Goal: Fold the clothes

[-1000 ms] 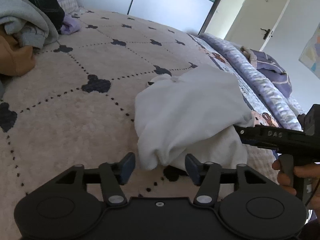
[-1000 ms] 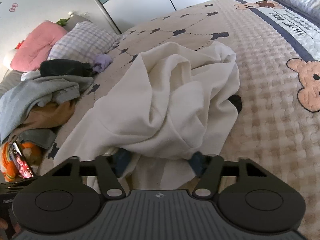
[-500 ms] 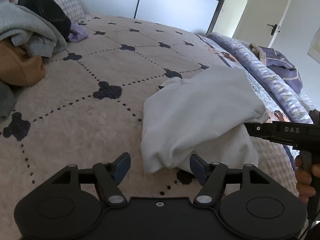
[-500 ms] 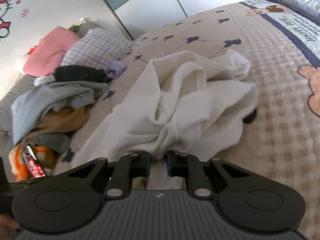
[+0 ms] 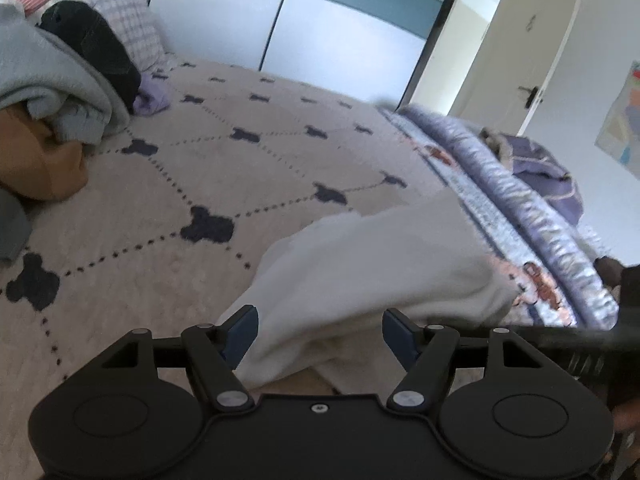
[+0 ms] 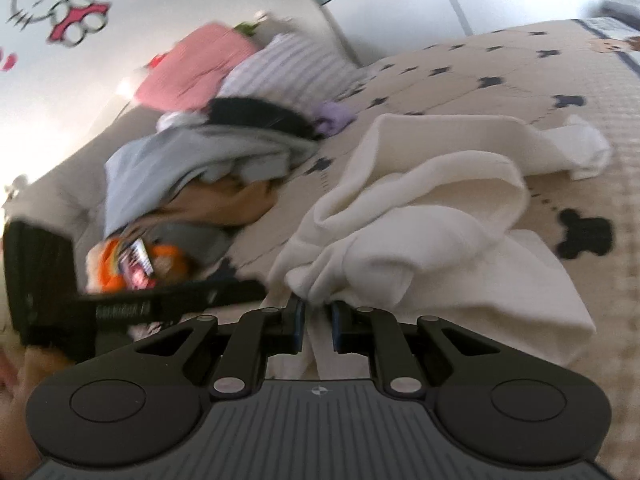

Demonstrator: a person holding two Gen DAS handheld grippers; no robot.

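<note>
At the centre of my right view lies a cream-white garment [image 6: 432, 216] on the beige bedspread [image 5: 132, 216] with navy mouse-head marks. Upper left: a grey [image 5: 44, 76], black [image 5: 96, 52] and tan [image 5: 36, 168] heap, a checked lilac pillow [image 5: 132, 36].

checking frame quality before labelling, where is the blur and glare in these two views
Right wrist view: motion blur smears the clothes pile and pink pillow; the right tool stays sharp, clamped on the cream garment. Left wrist view: softer blur throughout, bright wardrobe doors washed out, fisheye bending the bed edge.
</note>
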